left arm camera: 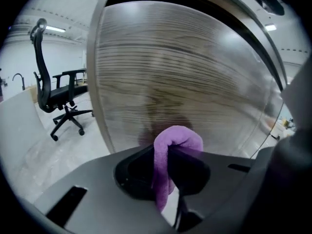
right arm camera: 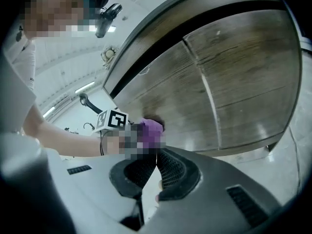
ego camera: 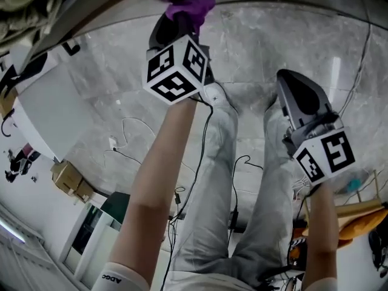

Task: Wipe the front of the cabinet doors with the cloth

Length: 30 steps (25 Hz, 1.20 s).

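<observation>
Head view: from above the person, facing steeply down past both forearms to the floor (ego camera: 254, 47); the left gripper (ego camera: 182, 23) sits at upper left, the right gripper (ego camera: 291, 83) at right.
Left gripper view: rides on the left gripper, faces straight at a cabinet door (left arm camera: 185, 72), very near (wood grain fills most of the picture); a chair (left arm camera: 53, 96) shows at the left edge.
Right gripper view: rides on the right gripper, faces up and slantwise at the cabinet doors (right arm camera: 219, 82) from farther back, taking in the left gripper too.
Shared: all three views show the cloth (left arm camera: 178, 140); both gripper views show the same door.
</observation>
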### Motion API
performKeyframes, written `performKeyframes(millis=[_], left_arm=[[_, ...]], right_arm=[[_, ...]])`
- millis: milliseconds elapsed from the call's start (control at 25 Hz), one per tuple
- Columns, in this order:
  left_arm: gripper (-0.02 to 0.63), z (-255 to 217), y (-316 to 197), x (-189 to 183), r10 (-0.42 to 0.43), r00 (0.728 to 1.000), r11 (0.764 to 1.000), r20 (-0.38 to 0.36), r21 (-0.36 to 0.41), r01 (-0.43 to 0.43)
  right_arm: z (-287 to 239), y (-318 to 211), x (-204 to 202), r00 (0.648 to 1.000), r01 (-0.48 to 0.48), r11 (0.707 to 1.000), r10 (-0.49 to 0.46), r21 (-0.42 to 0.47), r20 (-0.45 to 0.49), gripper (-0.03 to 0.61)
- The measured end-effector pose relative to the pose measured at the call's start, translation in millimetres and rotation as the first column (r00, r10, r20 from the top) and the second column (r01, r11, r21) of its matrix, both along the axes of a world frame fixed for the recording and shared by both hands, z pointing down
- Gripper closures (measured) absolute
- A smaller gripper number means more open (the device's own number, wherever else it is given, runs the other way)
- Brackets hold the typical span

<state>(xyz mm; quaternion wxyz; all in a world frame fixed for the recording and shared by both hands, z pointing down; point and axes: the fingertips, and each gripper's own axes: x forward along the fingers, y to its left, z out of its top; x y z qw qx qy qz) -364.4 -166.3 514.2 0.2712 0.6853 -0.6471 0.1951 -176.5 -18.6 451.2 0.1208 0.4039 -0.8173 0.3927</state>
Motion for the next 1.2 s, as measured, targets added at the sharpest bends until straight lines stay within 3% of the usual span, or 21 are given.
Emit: performKeyframes(millis=[120, 280, 520, 640, 760, 960, 1200], left_arm=[[0.563, 2, -2, -58, -0.078, 0.997, 0.997, 0.012, -0.014, 0.078], [0.563, -5, -1, -102, -0.110, 0.993, 0.994, 0.031, -0.013, 0.110], [0.563, -8, 4, -142, -0.215, 0.975, 0.977, 0.051, 0.007, 0.215], [0.563, 4, 10, -139, -0.211, 0.976, 0.977, 0.062, 0.002, 0.211], [0.563, 12, 26, -103, -0.164, 0.984, 0.986, 0.071, -0.023, 0.166], [0.563, 30, 49, 3, -0.048, 0.998, 0.995, 0.049, -0.086, 0.052], [0.562, 68, 44, 126, 0.147, 0.989, 0.979, 0.018, -0.143, -0.143]], right_arm=[[0, -8, -43, 0.999, 0.033, 0.999, -0.033, -0.001, 0.011, 0.552], [-7, -16, -70, 0.999, 0.046, 0.999, -0.046, 0.006, 0.010, 0.552], [-10, -28, -78, 0.998, 0.057, 0.998, -0.058, 0.024, 0.019, 0.552], [-2, -28, -75, 0.998, 0.060, 0.998, -0.061, 0.026, 0.031, 0.552], [-4, -16, -54, 0.997, 0.070, 0.997, -0.071, 0.022, 0.031, 0.552], [-5, 16, 10, 0.997, 0.076, 0.997, -0.076, -0.007, 0.005, 0.552], [20, 32, 93, 0.998, 0.031, 0.999, -0.034, -0.045, -0.057, 0.552]])
